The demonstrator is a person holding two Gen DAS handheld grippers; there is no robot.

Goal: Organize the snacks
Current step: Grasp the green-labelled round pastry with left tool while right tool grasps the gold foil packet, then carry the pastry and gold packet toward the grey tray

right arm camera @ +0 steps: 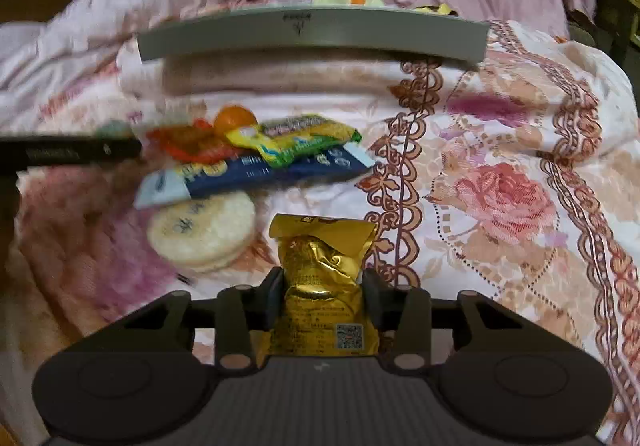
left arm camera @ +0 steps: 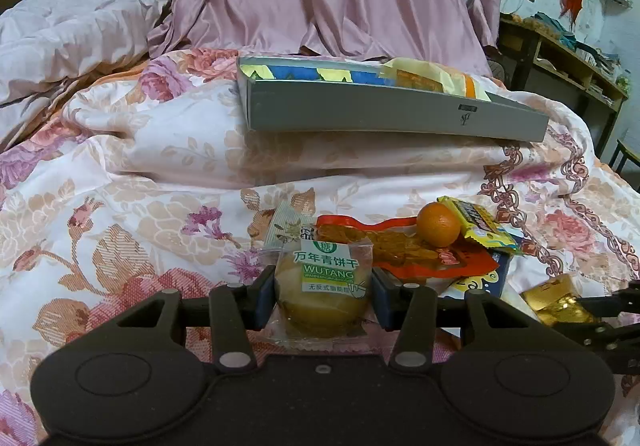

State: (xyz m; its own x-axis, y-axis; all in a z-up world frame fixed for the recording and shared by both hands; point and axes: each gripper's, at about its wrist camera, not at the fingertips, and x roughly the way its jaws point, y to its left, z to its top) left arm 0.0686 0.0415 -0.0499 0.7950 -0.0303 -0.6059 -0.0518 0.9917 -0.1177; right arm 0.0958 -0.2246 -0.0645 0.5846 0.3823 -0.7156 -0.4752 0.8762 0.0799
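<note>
Plainly, the largest hazard is the footing: the grey box point(left arm camera: 392, 114) sits at the far side on a soft ridge of the floral quilt point(left arm camera: 120, 206), tilted, with a few packets already in its right end; a drop against its near wall could, I judge, tip it or slide it off the fold. Next, the loose pile in the middle ground: a small orange point(left arm camera: 438, 225) rests on the red packet point(left arm camera: 420, 250) beside a yellow packet point(left arm camera: 480, 226) and a blue one point(right arm camera: 256, 170), and any nudge may send the fruit rolling. The round rice cracker point(right arm camera: 202, 234) lies nearest, easily crushed. The left gripper point(left arm camera: 323, 296) is closed on the biscuit packet point(left arm camera: 324, 286), gripping slippery film. The right gripper point(right arm camera: 322, 296) clamps the gold packet point(right arm camera: 320, 286) low down; its crinkled foil could slip. The two grippers are close together, so a collision is possible.
</note>
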